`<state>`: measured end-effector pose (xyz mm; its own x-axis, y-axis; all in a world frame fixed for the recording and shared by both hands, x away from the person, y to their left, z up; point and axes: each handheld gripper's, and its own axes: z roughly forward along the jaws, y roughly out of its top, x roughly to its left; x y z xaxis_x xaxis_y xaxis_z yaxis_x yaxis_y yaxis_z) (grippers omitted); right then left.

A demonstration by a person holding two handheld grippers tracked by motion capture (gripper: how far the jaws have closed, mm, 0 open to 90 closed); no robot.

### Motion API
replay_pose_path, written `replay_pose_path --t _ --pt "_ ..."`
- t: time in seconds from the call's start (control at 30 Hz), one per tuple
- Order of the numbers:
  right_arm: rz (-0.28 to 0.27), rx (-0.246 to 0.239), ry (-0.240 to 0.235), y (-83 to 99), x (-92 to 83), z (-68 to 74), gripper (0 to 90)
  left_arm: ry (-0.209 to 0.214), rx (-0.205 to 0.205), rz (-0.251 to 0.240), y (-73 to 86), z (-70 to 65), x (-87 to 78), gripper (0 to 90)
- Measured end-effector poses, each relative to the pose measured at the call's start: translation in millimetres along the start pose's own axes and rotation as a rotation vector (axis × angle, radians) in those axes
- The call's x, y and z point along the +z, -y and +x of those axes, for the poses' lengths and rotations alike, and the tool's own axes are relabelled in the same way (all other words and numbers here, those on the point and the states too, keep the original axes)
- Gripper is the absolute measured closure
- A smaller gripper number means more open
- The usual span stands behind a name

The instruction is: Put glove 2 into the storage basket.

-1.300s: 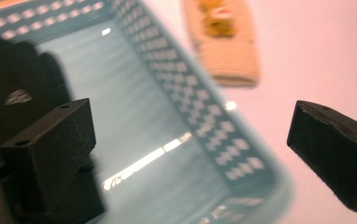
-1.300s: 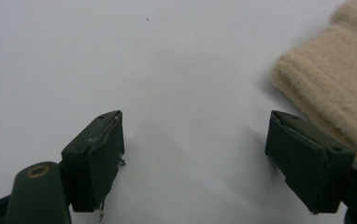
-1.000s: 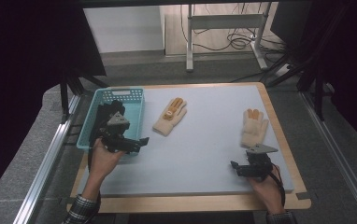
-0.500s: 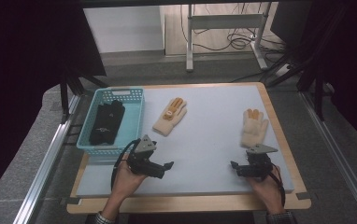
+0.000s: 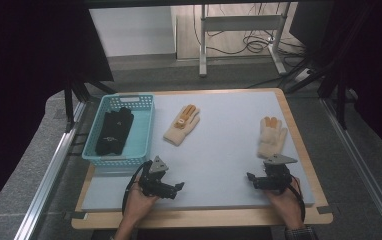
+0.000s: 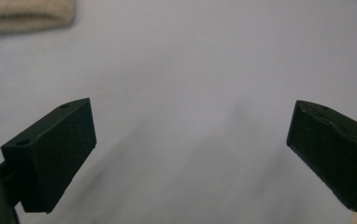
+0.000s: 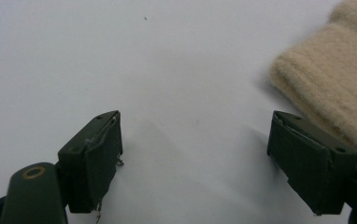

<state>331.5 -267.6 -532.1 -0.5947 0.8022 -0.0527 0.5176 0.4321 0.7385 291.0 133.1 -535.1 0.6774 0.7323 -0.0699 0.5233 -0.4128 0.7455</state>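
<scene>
High view: the left gripper [image 5: 178, 186] has withdrawn empty from the blue plastic basket [image 5: 143, 102] where the black gloves [image 5: 113, 131] now lie. Gripper views: both jaws apart; the right gripper [image 7: 194, 156] nears the cream knitted glove [image 7: 326, 84] on the tabletop [image 5: 219, 150], likely next.

No readable text, labels, brands, numbers or signs anywhere. Small pale mark on black glove [image 5: 113, 131] in basket [image 5: 142, 131] at 10 o'clock on desk [image 5: 219, 155]: too small to read. Dark spot on cream glove [image 5: 181, 125] at 12 o'clock: no legible lettering.
</scene>
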Motion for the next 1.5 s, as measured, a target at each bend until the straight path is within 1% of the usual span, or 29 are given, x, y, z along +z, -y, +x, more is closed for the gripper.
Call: replay_pose_path --t 0.1,0.13,0.2,0.37,0.67,0.73,0.8,0.9,1.03,1.1,1.23,1.33,1.4,1.47,1.5 --pt "0.0 0.001 -0.002 -0.1 0.0 -0.3 17.8 -0.04 0.003 0.024 4.4 3.0 4.5 1.9" --pt "0.0 0.001 -0.002 -0.1 0.0 -0.3 17.8 -0.046 0.0 0.028 5.4 3.5 6.0 2.0" --pt "0.0 0.001 -0.002 -0.1 -0.1 -0.3 17.8 -0.062 -0.007 0.061 7.7 4.2 11.8 2.3" --pt "0.001 0.001 -0.002 -0.1 -0.1 -0.3 17.8 -0.064 -0.016 0.061 8.0 4.4 12.2 3.1" --pt "0.0 -0.004 -0.005 -0.3 -0.7 0.0 18.4 -0.064 -0.016 0.06 8.2 4.5 12.3 3.2" --pt "-0.001 0.002 -0.012 -0.2 -1.5 -0.4 18.3 -0.065 -0.016 0.06 8.2 4.4 12.2 3.2" --pt "-0.005 0.02 -0.027 -0.2 -3.0 -1.7 19.0 -0.065 -0.016 0.06 8.3 4.4 12.2 3.2" --pt "-0.017 0.039 -0.03 -2.0 -8.2 -5.2 22.5 -0.065 -0.016 0.059 8.3 4.4 12.2 3.2" --pt "-0.047 0.065 -0.026 -7.6 -18.3 -16.4 31.2 -0.065 -0.016 0.06 8.3 4.5 12.2 3.2" --pt "-0.05 0.072 -0.016 -10.8 -22.2 -21.5 35.5 -0.064 -0.013 0.063 8.3 4.7 12.0 3.2" --pt "-0.061 0.084 0.038 -21.5 -28.7 -39.8 44.7 -0.064 -0.013 0.063 8.3 4.7 12.0 3.2" --pt "-0.063 0.098 0.066 -30.1 -28.3 -55.6 47.0 -0.064 -0.014 0.063 8.3 4.7 12.1 3.2" --pt "-0.057 0.103 0.084 -36.8 -24.7 -67.9 47.0 -0.064 -0.014 0.063 8.3 4.7 12.1 3.2" --pt "-0.057 0.097 0.107 -41.8 -18.9 -77.6 45.4 -0.064 -0.014 0.062 8.3 4.7 12.1 3.2" --pt "-0.055 0.1 0.111 -43.6 -16.6 -80.9 43.8 -0.064 -0.014 0.062 8.3 4.7 12.1 3.2"
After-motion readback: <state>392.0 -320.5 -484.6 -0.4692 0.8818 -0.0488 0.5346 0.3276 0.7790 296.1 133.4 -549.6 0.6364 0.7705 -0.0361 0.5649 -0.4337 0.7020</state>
